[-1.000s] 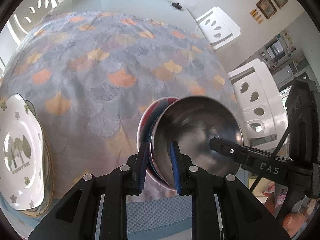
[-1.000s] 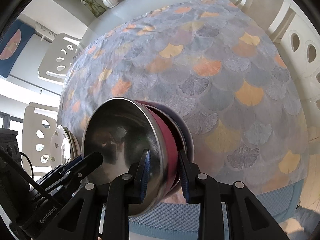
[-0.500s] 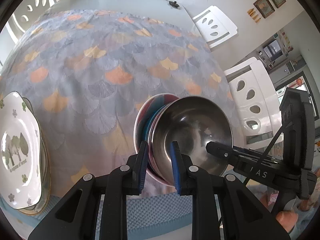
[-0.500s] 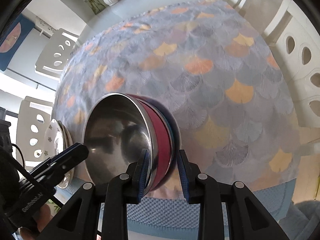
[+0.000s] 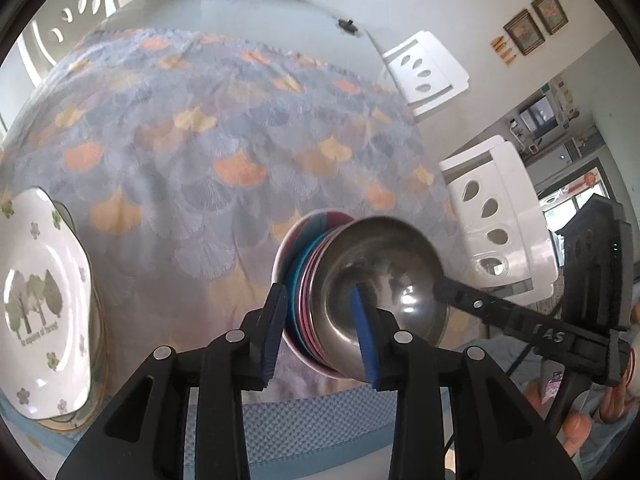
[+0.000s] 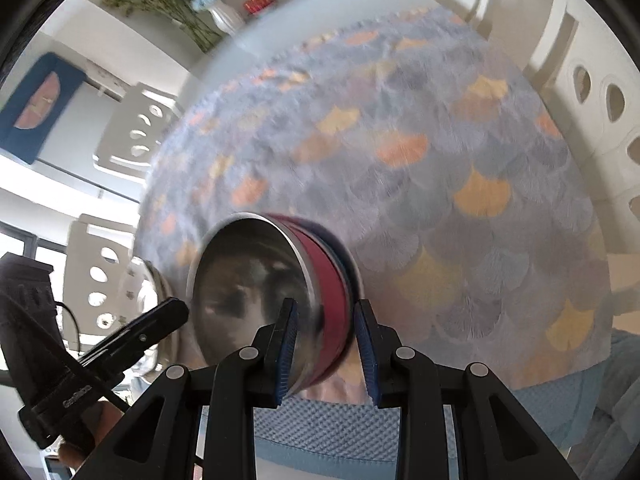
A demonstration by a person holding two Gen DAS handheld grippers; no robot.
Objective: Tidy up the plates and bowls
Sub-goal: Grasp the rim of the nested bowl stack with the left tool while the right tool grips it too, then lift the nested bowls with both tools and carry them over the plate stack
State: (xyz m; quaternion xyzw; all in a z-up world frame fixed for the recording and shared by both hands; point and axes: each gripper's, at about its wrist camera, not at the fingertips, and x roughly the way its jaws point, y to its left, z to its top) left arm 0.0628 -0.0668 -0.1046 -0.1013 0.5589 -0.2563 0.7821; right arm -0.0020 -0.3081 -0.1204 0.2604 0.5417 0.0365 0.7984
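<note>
Bowl stack straddled at the rim by left gripper, fingers opening, right gripper fingers clamped on opposite rim, plates set apart on tabletop

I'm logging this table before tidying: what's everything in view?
steel bowl: one, silver, topmost in the bowl stack
bowl stack: several nested, red, blue, pink, near table edge
plates: one stack, white with tree print, left edge
tablecloth: one, grey-blue with orange fans
chairs: at least two, white, beside table
left gripper: black, fingers opening, stack rim between
right gripper: black, fingers closed on stack rim
</note>
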